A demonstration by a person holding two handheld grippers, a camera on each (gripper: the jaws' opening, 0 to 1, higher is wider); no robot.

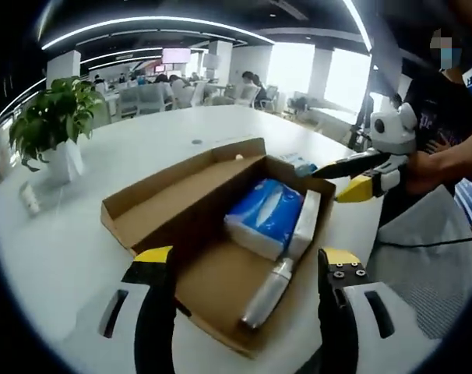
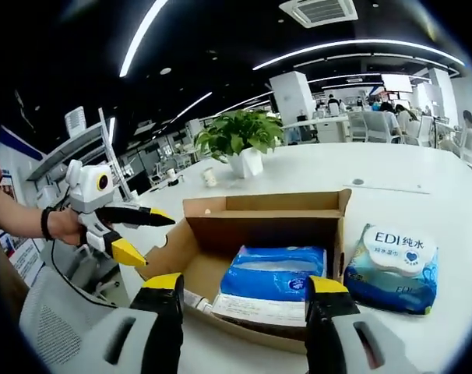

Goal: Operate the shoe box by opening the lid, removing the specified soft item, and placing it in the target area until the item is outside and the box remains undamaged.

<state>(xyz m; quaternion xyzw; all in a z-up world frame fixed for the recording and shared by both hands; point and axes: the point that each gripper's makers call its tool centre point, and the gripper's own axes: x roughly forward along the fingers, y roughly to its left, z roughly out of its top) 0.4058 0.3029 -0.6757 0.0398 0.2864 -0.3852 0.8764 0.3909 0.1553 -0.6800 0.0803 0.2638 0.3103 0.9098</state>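
The blue tissue pack (image 2: 273, 282) lies inside the open shoe box (image 1: 181, 204), next to a silver bottle (image 1: 269, 292). We think it is light and squishy with slick plastic, so we should pinch its middle gently. The box is thin brown cardboard. Our left gripper (image 1: 244, 269) and right gripper (image 2: 244, 290) are both spread wide, holding nothing.

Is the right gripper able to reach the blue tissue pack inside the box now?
Probably yes: the box is open, the right gripper is open just before the blue tissue pack, and nothing covers it.
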